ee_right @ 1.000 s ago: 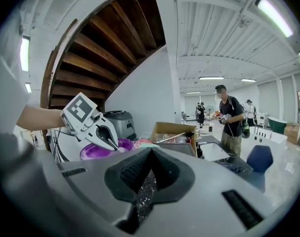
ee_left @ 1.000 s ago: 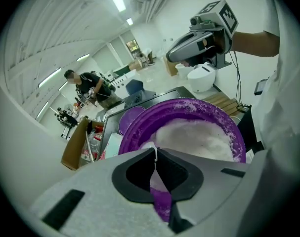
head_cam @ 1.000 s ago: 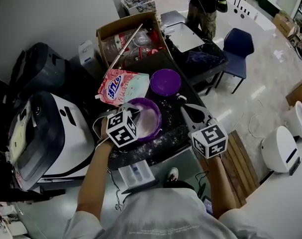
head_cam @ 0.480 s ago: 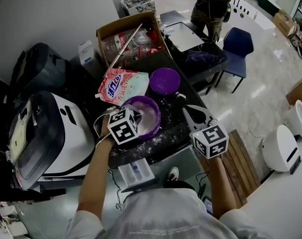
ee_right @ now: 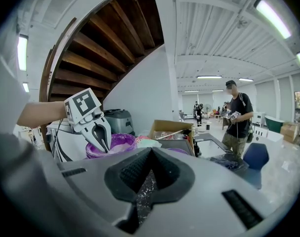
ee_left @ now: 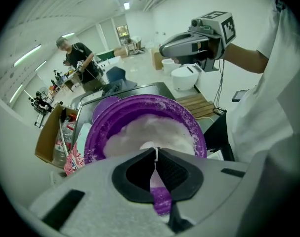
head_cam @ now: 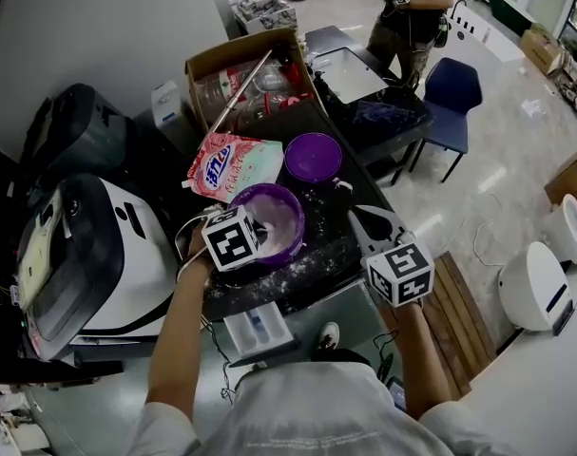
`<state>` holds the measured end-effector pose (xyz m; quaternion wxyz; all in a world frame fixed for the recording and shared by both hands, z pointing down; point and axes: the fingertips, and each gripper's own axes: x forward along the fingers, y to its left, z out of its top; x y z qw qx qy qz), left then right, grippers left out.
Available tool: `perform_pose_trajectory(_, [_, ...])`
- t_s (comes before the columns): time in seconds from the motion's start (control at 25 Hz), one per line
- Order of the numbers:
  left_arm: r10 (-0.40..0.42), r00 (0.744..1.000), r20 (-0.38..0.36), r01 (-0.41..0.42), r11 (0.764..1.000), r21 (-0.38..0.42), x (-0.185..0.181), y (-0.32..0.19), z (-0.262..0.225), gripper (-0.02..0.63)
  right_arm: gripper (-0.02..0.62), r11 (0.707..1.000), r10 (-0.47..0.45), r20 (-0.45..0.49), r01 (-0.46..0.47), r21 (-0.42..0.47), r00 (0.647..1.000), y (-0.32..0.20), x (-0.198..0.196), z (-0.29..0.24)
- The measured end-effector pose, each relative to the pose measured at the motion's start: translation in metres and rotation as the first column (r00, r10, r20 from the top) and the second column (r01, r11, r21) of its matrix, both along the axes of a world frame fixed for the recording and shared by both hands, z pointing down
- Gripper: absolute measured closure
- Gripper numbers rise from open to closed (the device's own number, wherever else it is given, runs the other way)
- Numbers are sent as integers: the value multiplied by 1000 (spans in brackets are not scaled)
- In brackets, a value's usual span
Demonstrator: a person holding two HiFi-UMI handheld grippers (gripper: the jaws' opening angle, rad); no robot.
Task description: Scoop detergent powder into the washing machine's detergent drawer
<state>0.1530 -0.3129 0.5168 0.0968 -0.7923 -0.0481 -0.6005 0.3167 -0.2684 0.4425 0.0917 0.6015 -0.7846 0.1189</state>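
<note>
Some spilled powder, perhaps detergent, speckles dark table

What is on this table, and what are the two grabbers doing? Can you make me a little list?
Tub: round purple plastic tub, open, holding white powder, on the dark speckled table
Lid: round purple lid, lying behind the tub
Bag: pink detergent bag, left of the lid
Left gripper: shut on a purple powder-dusted handle, tips down in the tub
Right gripper: shut, empty, right of the tub
Drawer: white detergent drawer, pulled open below the table edge
</note>
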Motion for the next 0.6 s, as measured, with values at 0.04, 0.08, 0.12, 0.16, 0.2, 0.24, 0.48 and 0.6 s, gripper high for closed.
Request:
perform_pose_trajectory(0.04, [-3, 1000, 1, 3, 1000, -5, -1, 1, 0, 592, 589, 1000, -1, 0, 1, 0, 1000, 1, 0, 0])
perform_pose_trajectory(0.08, [-4, 1000, 2, 4, 1000, -7, -1, 2, 0, 592, 589, 1000, -1, -1, 1, -1, 1000, 3, 0, 1])
perform_pose_trajectory(0.12, [-6, 1000, 4, 6, 1000, -8, -2, 3, 0, 592, 589, 1000, -1, -1, 1, 0, 1000, 3, 0, 1])
perform_pose_trajectory(0.16, [-7, 1000, 5, 8, 1000, -8, -3, 3, 0, 592, 589, 1000, -1, -1, 1, 1, 1000, 4, 0, 1])
perform_pose_trajectory(0.2, [-11, 1000, 4, 11, 1000, -9, -3, 4, 0, 592, 589, 1000, 0, -1, 0, 2, 1000, 5, 0, 1])
perform_pose_trajectory(0.24, [-15, 1000, 0, 15, 1000, -13, -3, 5, -1, 592, 589, 1000, 4, 0, -4, 3, 1000, 5, 1, 1])
perform_pose_trajectory(0.48, [-58, 997, -42, 56, 997, -44, -9, 14, -7, 592, 590, 1000, 31, 16, -31, -3, 999, 12, 1, 3])
perform_pose_trajectory(0.6, [-88, 992, -95, 81, 994, -78, -13, 19, -14, 592, 589, 1000, 27, 14, -27, -7, 1000, 16, -8, 4])
